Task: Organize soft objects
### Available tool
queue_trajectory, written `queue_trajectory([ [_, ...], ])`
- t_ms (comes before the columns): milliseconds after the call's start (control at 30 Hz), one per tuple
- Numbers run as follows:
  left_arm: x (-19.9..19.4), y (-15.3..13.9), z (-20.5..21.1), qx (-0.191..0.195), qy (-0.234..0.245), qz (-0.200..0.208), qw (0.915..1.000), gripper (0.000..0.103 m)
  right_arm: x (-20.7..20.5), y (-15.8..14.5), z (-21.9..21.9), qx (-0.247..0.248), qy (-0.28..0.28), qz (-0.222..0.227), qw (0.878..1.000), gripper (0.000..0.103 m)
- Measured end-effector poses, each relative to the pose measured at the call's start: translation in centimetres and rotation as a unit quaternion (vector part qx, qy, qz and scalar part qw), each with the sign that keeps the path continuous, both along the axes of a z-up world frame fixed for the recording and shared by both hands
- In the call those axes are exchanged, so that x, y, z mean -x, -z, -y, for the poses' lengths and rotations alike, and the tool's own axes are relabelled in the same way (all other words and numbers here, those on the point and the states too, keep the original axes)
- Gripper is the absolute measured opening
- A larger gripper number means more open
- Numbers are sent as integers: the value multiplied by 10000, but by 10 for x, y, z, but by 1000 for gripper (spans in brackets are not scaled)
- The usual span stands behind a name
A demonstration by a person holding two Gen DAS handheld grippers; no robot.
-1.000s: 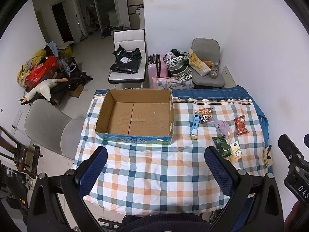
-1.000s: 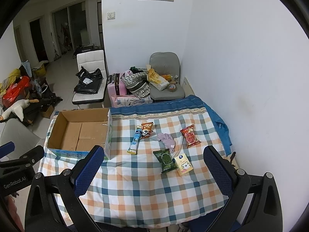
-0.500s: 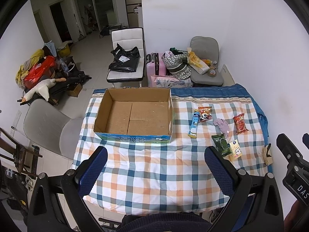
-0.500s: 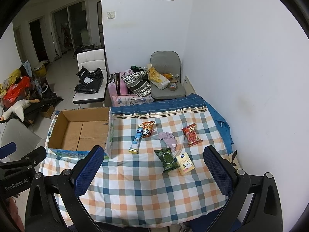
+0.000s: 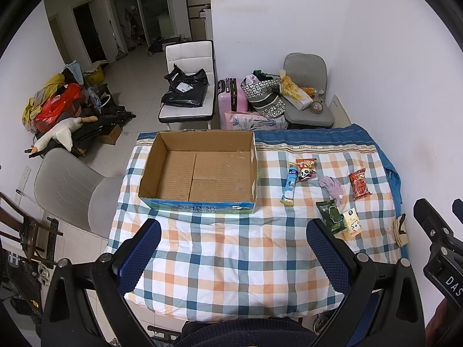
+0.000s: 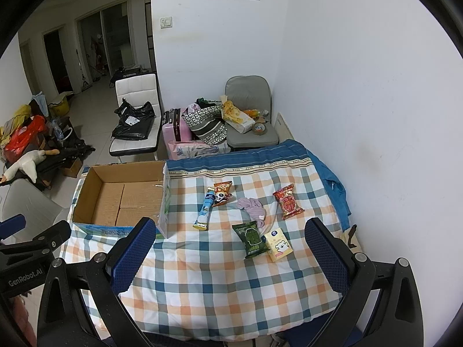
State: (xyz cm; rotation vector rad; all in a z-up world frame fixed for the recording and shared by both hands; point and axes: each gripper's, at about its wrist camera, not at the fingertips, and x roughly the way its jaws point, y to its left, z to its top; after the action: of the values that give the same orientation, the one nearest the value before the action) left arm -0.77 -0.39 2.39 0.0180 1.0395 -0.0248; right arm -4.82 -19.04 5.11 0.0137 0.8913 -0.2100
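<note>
Nothing sorted yet: cardboard box (image 5: 199,170) empty, six soft items (image 6: 251,237) lie loose on my counter (image 6: 220,283). Left tool (image 5: 231,248) and right tool (image 6: 228,245) both gape wide, holding nothing.

Table w/ checked cloth (image 5: 231,263) (image 6: 220,283) fills lower centre of both views, blue striped band along far edge. Open cardboard box (image 5: 199,173) (image 6: 121,196) sits centre-left in left wrist view, left-centre in right wrist view. Right of box: blue tube (image 5: 290,185) (image 6: 206,207) touching panda snack pack (image 5: 304,169) (image 6: 222,193); purple cloth (image 5: 332,186) (image 6: 252,207); red packet (image 5: 359,183) (image 6: 288,201) further right. Nearer: green pack (image 5: 331,217) (image 6: 251,235) touching yellow pack (image 5: 352,223) (image 6: 278,244). Small tan item (image 5: 400,230) at cloth's right edge, unclear.
</note>
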Motion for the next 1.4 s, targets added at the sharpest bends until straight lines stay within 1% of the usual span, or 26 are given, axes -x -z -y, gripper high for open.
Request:
queue_trajectory([
  [133, 0, 6, 5, -4, 36, -72, 10000, 103, 1, 1, -1, -9, -9, -28, 10000, 103],
  [233, 1, 8, 6, -15, 37, -40, 10000, 103, 1, 3, -2, -5, -7, -38, 10000, 103],
  [600, 1, 8, 5, -10, 34, -55, 10000, 103, 1, 3, -1, -35, -19, -61, 10000, 103],
  [633, 1, 8, 5, -3, 38, -63, 10000, 103, -3, 9, 0, -44, -15, -91, 9999, 103],
  [800, -12, 20, 27, 29, 247, -27, 9997, 103, -11, 20, 12, -180, 109, -207, 9996, 103],
  [867, -29, 30, 39, 76, 380, -20, 9992, 103, -20, 28, 27, -271, 238, -268, 9990, 103],
  [967, -68, 61, 65, 128, 605, -175, 9979, 103, -38, 47, 64, -330, 530, -363, 9974, 103],
  [1000, -82, 70, 74, 82, 665, -244, 9975, 103, -47, 55, 78, -336, 617, -425, 9966, 103],
  [1067, -108, 94, 95, 15, 870, -397, 9954, 103, -68, 78, 105, -371, 746, -619, 9946, 103],
  [1100, -121, 110, 106, -94, 951, -520, 9941, 103, -77, 92, 115, -386, 789, -740, 9934, 103],
  [1167, -149, 146, 128, -66, 1138, -846, 9899, 103, -97, 122, 139, -483, 844, -948, 9907, 103],
  [1233, -170, 172, 145, -92, 1198, -1122, 9864, 103, -117, 157, 161, -606, 908, -1208, 9867, 103],
  [1300, -196, 205, 167, -3, 1290, -1504, 9802, 103, -137, 195, 179, -677, 929, -1495, 9821, 103],
  [1333, -204, 216, 175, -6, 1282, -1604, 9787, 103, -146, 211, 192, -724, 983, -1612, 9793, 103],
  [1367, -217, 234, 182, 69, 1305, -1789, 9752, 103, -155, 226, 203, -759, 1026, -1718, 9768, 103],
  [1400, -227, 246, 190, 32, 1313, -1925, 9725, 103, -164, 241, 212, -779, 1043, -1808, 9749, 103],
])
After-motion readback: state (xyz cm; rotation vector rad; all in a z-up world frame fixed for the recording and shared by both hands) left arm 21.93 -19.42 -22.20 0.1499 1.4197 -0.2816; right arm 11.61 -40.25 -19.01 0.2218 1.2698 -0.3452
